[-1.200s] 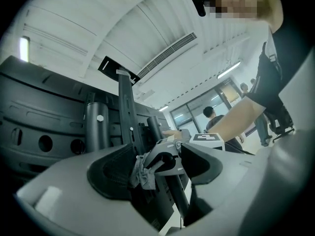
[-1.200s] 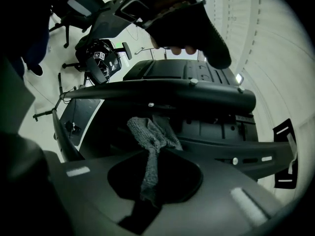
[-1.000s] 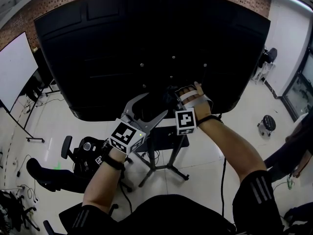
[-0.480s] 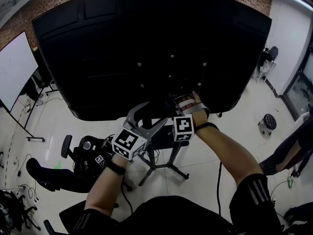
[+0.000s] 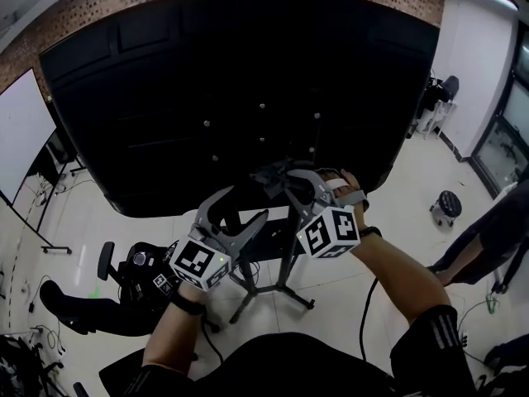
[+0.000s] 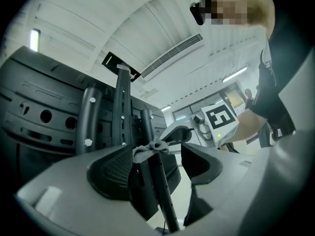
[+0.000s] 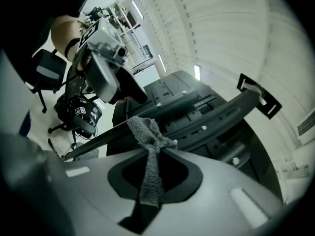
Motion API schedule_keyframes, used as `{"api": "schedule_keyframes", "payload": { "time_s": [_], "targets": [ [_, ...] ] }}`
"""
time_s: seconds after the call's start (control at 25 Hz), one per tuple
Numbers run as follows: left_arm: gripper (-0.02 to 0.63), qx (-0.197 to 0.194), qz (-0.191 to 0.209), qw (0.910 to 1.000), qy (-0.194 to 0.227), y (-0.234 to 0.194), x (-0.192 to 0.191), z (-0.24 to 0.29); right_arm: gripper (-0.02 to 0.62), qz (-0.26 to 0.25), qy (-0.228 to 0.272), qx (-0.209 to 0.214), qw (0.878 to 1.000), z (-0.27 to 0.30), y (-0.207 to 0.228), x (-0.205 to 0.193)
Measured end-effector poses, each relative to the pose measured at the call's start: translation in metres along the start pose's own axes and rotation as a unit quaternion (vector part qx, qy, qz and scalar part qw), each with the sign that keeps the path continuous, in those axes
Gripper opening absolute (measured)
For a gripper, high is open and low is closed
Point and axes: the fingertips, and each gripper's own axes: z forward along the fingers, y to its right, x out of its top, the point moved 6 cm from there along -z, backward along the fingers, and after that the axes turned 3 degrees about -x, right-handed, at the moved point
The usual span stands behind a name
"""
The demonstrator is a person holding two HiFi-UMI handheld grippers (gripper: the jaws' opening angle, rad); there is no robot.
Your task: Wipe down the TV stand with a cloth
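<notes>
The TV stand's dark pole (image 5: 287, 246) runs down from the back of a big black TV (image 5: 231, 98) to splayed legs on the floor. My right gripper (image 5: 285, 180) is shut on a grey cloth (image 5: 269, 176) and holds it against the pole just under the TV. In the right gripper view the cloth (image 7: 147, 151) hangs bunched between the closed jaws of the right gripper (image 7: 152, 173), with the pole (image 7: 98, 136) behind it. My left gripper (image 5: 244, 205) is open beside the pole. In the left gripper view the left gripper (image 6: 157, 166) has the pole (image 6: 160, 191) between its jaws, and the cloth (image 6: 147, 150) sits against it.
A black office chair (image 5: 124, 271) stands on the floor at the lower left, with a whiteboard (image 5: 21, 131) behind it. A small round stool (image 5: 449, 208) and a standing person (image 5: 496, 238) are at the right. Cables lie on the pale floor.
My right gripper has turned and dropped a little lower with the cloth at the pole. The left gripper has tilted up toward the pole. The head view has shifted left.
</notes>
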Motion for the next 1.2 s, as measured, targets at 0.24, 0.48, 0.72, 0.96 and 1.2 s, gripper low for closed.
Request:
{"api": "schedule_keyframes", "payload": {
  "time_s": [0.24,0.48,0.72,0.96,1.2],
  "targets": [
    [0.334,-0.023,0.032,0.9989,0.027,0.019,0.035,0.029,0.037,0.012,0.030,-0.069,0.997,-0.041,0.062,-0.007],
    [0.333,-0.035,0.056,0.9969,0.044,0.029,0.061,0.066,0.037,0.016,0.033,-0.125,0.991,-0.054,0.118,-0.028],
    [0.331,-0.037,0.064,0.9962,0.047,0.037,0.067,0.100,0.037,0.051,0.028,-0.131,0.990,-0.038,0.146,-0.067],
    [0.330,-0.034,0.057,0.9975,0.027,0.042,0.051,0.119,0.037,0.091,0.008,-0.108,0.990,-0.005,0.152,-0.103],
    [0.330,-0.026,0.055,0.9979,0.020,0.040,0.038,0.131,0.037,0.084,0.005,-0.124,0.989,-0.007,0.156,-0.131]
  ]
}}
